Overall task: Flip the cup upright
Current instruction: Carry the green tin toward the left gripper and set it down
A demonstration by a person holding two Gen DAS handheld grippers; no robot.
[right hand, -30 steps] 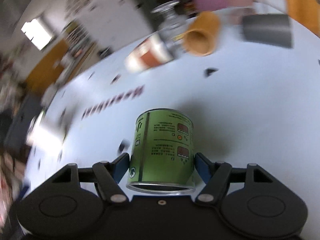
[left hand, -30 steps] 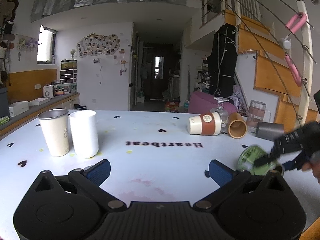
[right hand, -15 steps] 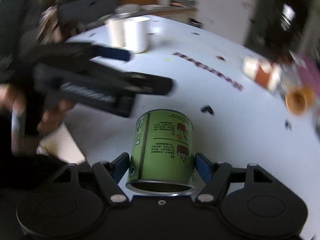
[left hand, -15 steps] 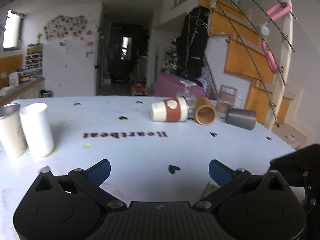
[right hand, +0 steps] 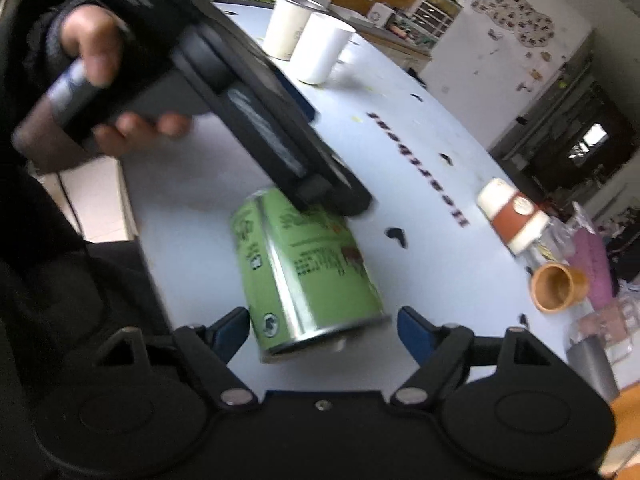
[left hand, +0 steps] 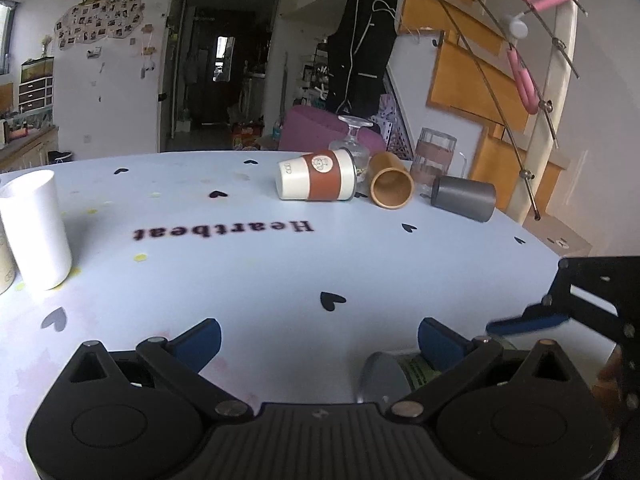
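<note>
Green can [right hand: 304, 276] near table [right hand: 440, 272] edge, right gripper [right hand: 324, 330] spread

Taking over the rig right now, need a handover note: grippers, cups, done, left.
Left gripper: open, one finger over the far end of the green can.
Right gripper: fingers flank the green can's open end; slight gap on one side, grip unclear.
Green can: on its side near the table edge.
Done: white cup and cream cup stand upright.
Left: stand the green can, then brown-sleeved cup, tan cup, gray cup, all on their sides.
</note>
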